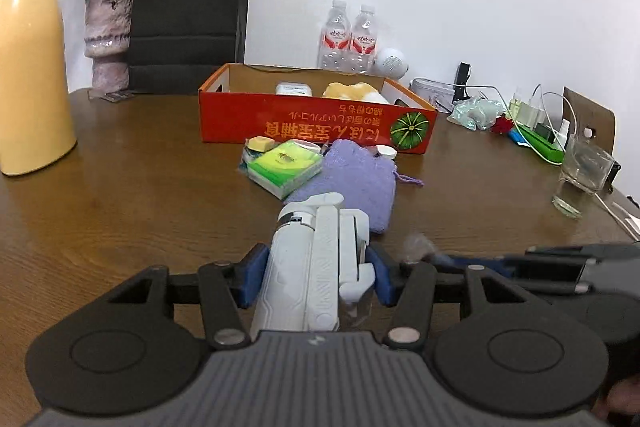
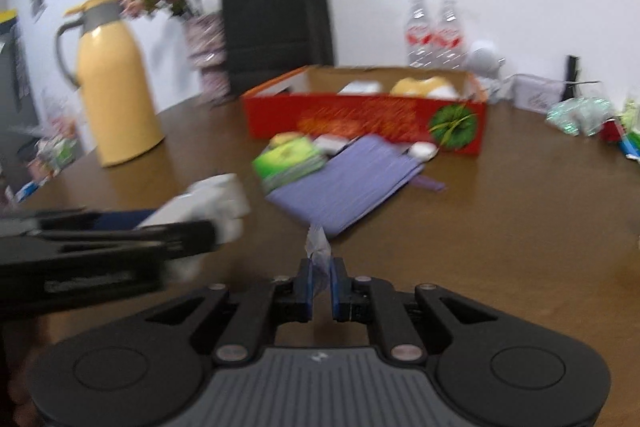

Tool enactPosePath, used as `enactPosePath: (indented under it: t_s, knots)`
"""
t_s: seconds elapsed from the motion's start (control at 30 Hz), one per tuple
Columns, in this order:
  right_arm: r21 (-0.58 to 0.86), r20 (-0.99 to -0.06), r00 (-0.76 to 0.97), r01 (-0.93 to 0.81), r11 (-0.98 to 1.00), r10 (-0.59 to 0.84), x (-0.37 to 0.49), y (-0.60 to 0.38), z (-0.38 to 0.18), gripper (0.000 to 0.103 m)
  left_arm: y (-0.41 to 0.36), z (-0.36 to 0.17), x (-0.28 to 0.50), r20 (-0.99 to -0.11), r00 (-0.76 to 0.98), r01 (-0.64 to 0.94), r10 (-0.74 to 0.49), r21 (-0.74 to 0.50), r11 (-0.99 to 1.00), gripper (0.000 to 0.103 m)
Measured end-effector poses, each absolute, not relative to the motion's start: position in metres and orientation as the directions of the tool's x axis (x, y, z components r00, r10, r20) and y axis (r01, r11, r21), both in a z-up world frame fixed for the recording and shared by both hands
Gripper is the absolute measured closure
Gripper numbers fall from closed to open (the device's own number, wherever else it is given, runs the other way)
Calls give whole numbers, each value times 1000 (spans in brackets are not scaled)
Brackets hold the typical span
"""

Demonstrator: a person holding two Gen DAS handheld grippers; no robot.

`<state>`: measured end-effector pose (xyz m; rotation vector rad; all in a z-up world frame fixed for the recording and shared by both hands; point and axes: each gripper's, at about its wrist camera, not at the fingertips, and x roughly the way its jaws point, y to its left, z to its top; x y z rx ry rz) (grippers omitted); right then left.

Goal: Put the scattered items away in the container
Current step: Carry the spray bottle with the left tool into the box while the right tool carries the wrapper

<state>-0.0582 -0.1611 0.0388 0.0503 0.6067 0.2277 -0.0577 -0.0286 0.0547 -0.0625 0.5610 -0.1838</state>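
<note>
Box (image 1: 316, 121) is my target: left gripper (image 1: 314, 279) grasps the white folding stand (image 1: 316, 263); right gripper (image 2: 320, 287) pinches clear film (image 2: 318, 247). Clear the near wall, then release.

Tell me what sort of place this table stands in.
Most likely a home, a dining or living room. The brown wooden table carries a yellow thermos jug, a vase of dried roses and two water bottles, with a chair back at its far edge.

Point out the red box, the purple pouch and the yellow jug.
red box (image 1: 312, 121): left wrist view, front wall.
purple pouch (image 1: 352, 175): left wrist view, middle of the cloth.
yellow jug (image 2: 116, 95): right wrist view, body.
</note>
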Motion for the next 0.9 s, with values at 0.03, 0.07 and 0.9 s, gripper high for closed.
enactPosePath:
  t_s: [0.03, 0.07, 0.9]
  knots:
    - [117, -557, 798, -199, 973, 231, -61, -159, 39, 95, -28, 57, -56, -515, 837, 152, -185, -106, 983, 49]
    - [120, -552, 801, -199, 973, 232, -63, -159, 40, 95, -26, 62, -53, -502, 846, 150, -182, -102, 983, 49]
    - [200, -825, 530, -54, 978, 198, 352, -231, 96, 96, -30, 64, 384, -807, 590, 100, 23, 101, 990, 48]
